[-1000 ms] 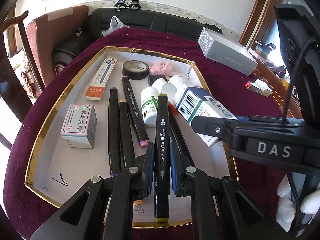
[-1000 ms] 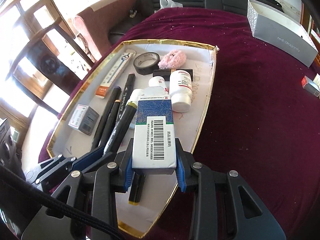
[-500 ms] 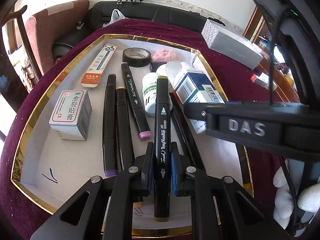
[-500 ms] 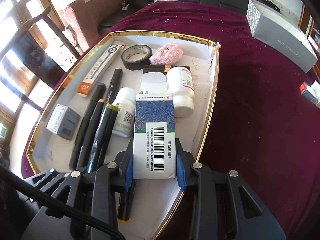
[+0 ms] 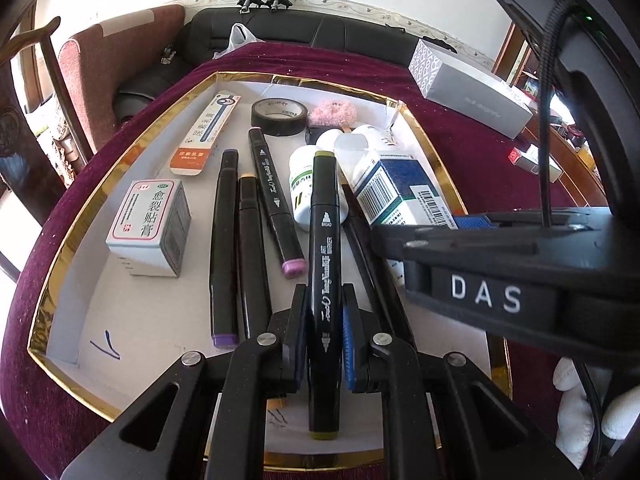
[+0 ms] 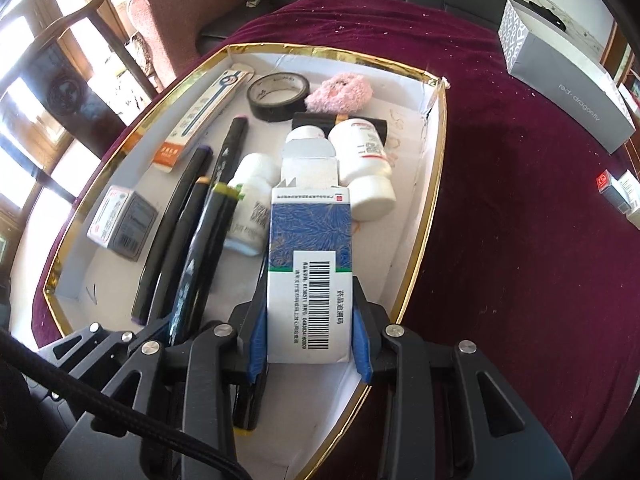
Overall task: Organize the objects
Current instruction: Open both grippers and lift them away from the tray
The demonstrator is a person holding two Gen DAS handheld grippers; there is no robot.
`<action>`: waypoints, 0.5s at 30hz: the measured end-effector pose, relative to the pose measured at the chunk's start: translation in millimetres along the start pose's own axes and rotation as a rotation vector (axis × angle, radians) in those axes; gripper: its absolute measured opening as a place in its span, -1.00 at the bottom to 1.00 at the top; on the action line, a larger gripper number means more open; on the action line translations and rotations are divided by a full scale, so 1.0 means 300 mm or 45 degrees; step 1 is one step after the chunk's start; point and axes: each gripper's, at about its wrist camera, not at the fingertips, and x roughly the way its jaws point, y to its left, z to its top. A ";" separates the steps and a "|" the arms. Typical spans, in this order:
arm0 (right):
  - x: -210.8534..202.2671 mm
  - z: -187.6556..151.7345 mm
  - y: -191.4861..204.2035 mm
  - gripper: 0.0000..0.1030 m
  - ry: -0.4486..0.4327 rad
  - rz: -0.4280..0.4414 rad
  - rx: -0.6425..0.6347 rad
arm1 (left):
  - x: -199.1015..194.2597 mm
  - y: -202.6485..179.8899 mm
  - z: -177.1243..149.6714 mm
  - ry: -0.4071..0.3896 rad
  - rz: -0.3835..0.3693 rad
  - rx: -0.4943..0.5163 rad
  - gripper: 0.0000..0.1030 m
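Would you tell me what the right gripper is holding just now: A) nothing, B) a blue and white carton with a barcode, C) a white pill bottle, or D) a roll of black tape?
B: the right gripper has its blue pads clamped on the barcode carton.

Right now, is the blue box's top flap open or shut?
Open. The blue box, held in the right gripper, has its white top flap sticking out past the end.

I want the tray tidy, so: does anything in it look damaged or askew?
Yes. The blue-and-white cardboard medicine box, held in the right claw, has its top flap open. One black marker with a pink end lies slanted across the others.
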 end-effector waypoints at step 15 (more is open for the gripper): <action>-0.119 -0.081 -0.022 0.09 -0.130 0.138 0.065 | -0.112 -0.017 -0.018 -0.140 0.043 0.005 0.09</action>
